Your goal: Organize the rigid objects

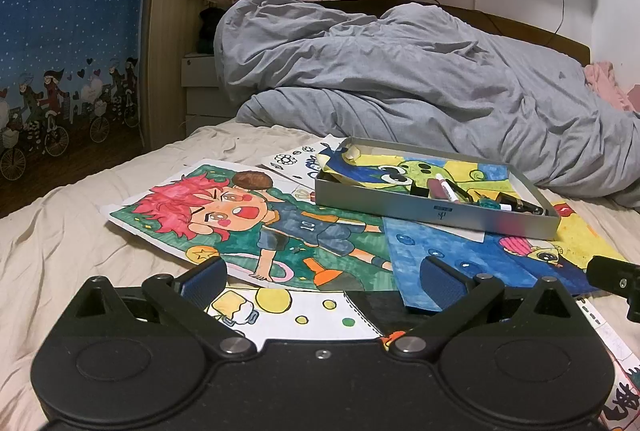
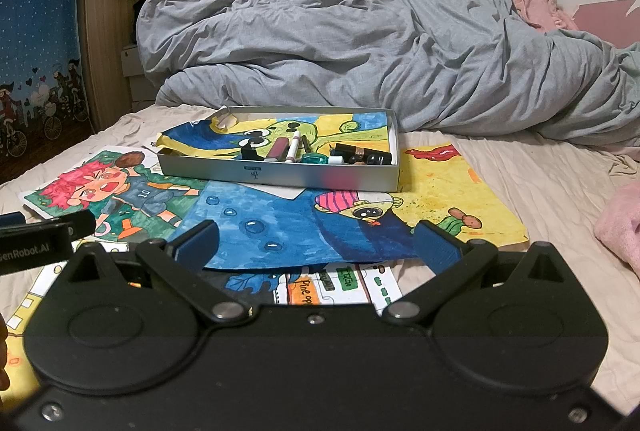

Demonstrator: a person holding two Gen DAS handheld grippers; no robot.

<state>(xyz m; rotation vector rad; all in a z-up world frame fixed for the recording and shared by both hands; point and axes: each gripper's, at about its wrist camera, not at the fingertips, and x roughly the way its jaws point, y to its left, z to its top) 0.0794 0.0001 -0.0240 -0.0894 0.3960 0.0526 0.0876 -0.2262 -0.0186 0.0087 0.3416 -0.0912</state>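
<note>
A shallow grey metal tray (image 1: pixel 432 209) (image 2: pixel 280 177) lies on the bed on top of several coloured drawings. It is lined with a green-and-yellow drawing and holds small cosmetic items: a maroon tube (image 2: pixel 279 149), a white pen (image 2: pixel 294 147), a teal jar (image 2: pixel 314 159) and black tubes (image 2: pixel 362 153). My left gripper (image 1: pixel 322 281) is open and empty, low over the drawings in front of the tray. My right gripper (image 2: pixel 316 245) is open and empty over the blue drawing (image 2: pixel 288 231), in front of the tray. Part of the left gripper (image 2: pixel 44 233) shows at the left of the right wrist view.
A crumpled grey duvet (image 1: pixel 400 71) (image 2: pixel 380 43) lies behind the tray. A red-haired cartoon drawing (image 1: pixel 248 223) lies to the left, a yellow drawing (image 2: pixel 452 199) to the right. A pink cloth (image 2: pixel 620 223) sits at the bed's right side. Beige sheet (image 1: pixel 60 231) surrounds the papers.
</note>
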